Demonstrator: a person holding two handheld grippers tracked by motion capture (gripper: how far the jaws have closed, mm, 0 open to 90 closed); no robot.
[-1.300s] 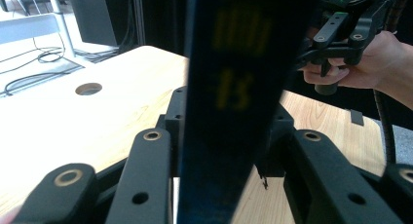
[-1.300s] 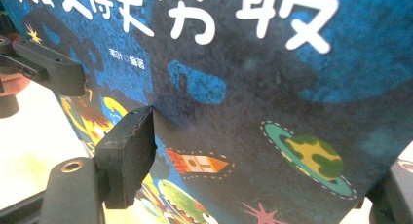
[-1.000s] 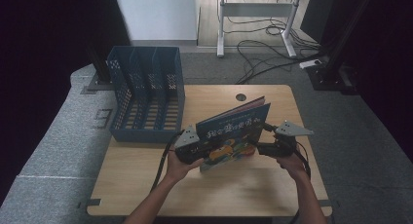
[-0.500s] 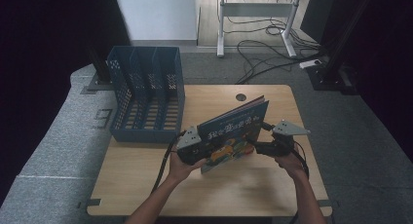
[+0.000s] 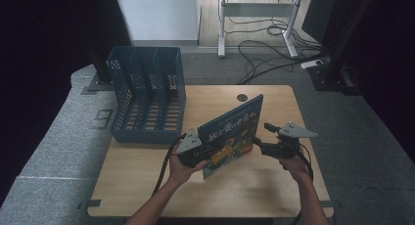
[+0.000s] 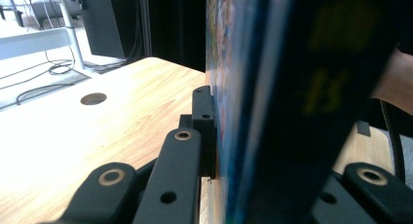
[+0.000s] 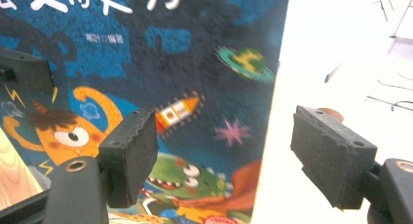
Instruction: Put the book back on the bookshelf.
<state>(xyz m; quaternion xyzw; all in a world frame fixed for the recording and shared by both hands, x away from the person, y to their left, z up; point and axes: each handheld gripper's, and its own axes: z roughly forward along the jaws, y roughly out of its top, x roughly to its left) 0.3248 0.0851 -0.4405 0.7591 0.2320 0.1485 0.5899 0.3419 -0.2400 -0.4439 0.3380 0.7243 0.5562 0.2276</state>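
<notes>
A picture book (image 5: pixel 230 132) with a blue cover and cartoon monsters stands tilted on its lower edge on the wooden table (image 5: pixel 274 186). My left gripper (image 5: pixel 210 149) is shut on its lower left part. In the left gripper view the book (image 6: pixel 272 112) stands edge-on between the jaws of that gripper (image 6: pixel 272 151), which have just closed tighter on it. My right gripper (image 5: pixel 260 134) is open at the book's right edge. Its jaws have just closed a little. In the right gripper view the cover (image 7: pixel 195 53) lies beyond that gripper (image 7: pixel 224 156), and neither pad touches it.
A blue file rack (image 5: pixel 147 95) with several upright slots stands at the table's back left. A round cable hole (image 5: pixel 242 97) sits near the far edge. Cables and a desk frame lie on the floor beyond.
</notes>
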